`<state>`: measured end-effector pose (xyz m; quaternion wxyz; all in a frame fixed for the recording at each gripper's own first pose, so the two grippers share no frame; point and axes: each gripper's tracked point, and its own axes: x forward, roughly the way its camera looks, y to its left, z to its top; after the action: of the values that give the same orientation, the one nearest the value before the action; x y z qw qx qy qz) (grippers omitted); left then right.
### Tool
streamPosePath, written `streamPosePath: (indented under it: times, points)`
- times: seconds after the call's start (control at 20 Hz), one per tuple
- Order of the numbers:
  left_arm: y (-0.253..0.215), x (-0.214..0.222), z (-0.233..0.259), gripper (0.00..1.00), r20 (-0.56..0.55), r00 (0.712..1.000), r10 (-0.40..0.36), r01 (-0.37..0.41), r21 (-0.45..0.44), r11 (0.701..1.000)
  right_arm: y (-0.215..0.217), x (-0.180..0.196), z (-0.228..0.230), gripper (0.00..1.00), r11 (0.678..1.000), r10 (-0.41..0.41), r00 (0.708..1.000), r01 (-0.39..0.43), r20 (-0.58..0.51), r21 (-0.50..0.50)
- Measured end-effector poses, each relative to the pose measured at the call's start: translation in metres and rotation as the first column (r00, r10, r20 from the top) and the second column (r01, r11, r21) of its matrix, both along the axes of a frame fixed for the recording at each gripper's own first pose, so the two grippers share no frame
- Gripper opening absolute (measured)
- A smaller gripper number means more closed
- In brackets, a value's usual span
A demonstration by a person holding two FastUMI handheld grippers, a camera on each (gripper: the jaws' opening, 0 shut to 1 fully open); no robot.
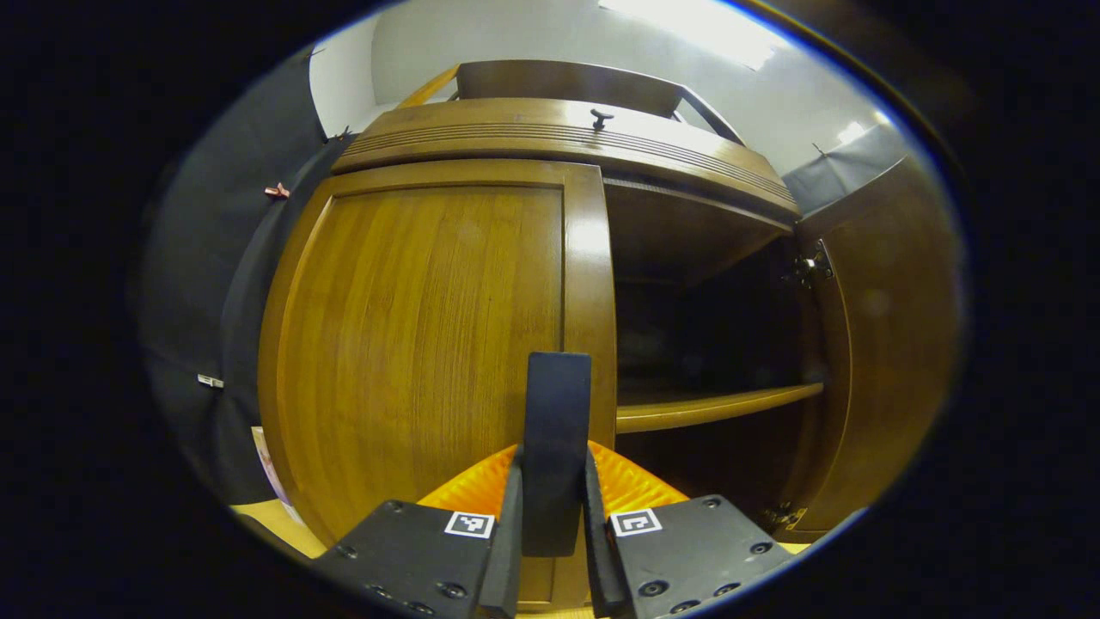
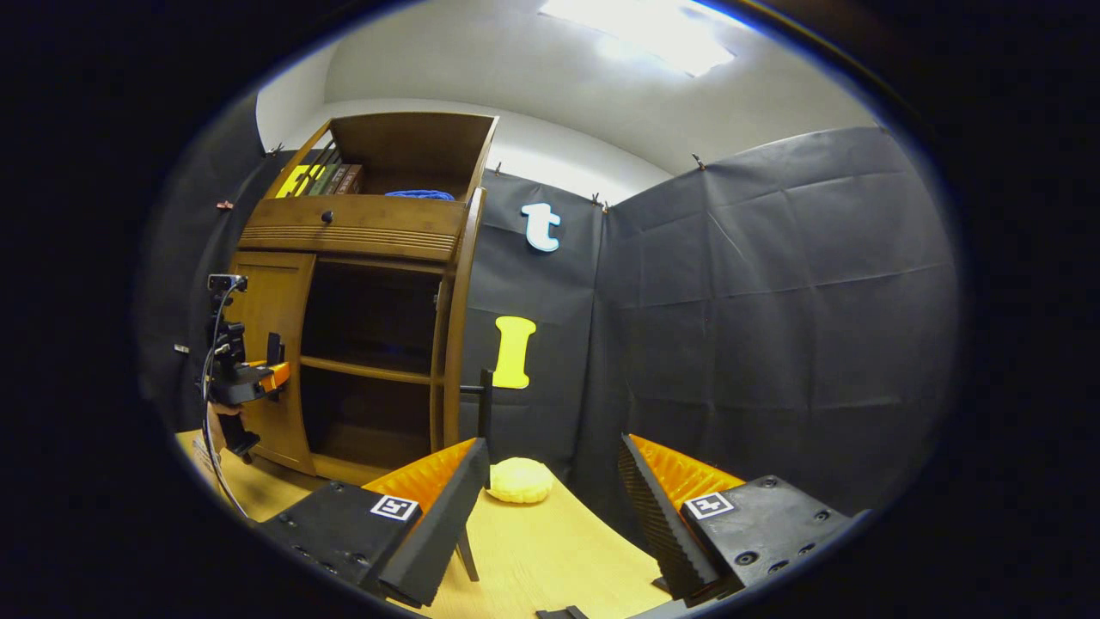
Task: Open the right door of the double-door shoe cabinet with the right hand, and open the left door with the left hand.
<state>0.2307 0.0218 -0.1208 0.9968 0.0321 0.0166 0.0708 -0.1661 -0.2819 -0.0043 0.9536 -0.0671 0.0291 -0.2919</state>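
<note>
The left gripper (image 1: 554, 524) is level with the lower half of the shoe cabinet (image 1: 550, 129), its jaws clenched on the dark upright handle (image 1: 557, 430) at the inner edge of the left door (image 1: 421, 344). That door lies closed, flush with the cabinet front. In the right gripper view the same left gripper (image 2: 258, 374) shows at the left door (image 2: 266, 344), held from below by a hand (image 2: 225, 421).

The right gripper (image 2: 550, 524) hangs well back from the cabinet, above the desk (image 2: 550, 550), jaws released and spread wide with nothing between them. A pale yellow round cushion (image 2: 519, 480) lies on the desk beyond its fingers.

The right door (image 1: 885, 344) stands swung wide open. Behind it the compartment is dark, with one shelf (image 1: 713, 406) across it; I cannot tell what is on it. The open top compartment holds books (image 2: 322, 179) and something blue (image 2: 419, 194).
</note>
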Motion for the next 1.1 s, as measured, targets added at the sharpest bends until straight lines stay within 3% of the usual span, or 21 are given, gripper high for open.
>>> streamPosePath:
  times: [0.3, 0.65, 1.1]
  points:
    - [-0.001, -0.030, 0.011, 0.34, -0.023, 0.998, -0.059, 0.057, -0.068, 0.996, 0.014, -0.001, 0.003, 0.96, 1.000, 0.002, 1.000, -0.002, -0.009, 0.012]
    - [0.006, -0.106, 0.029, 0.34, -0.048, 0.988, -0.150, 0.142, -0.142, 0.980, 0.051, 0.014, 0.012, 0.96, 0.998, 0.056, 0.998, -0.056, -0.003, -0.016]
    - [0.043, -0.185, 0.048, 0.32, -0.055, 0.985, -0.162, 0.152, -0.158, 0.976, 0.116, 0.061, -0.001, 0.96, 0.972, 0.229, 0.973, -0.230, 0.031, 0.035]
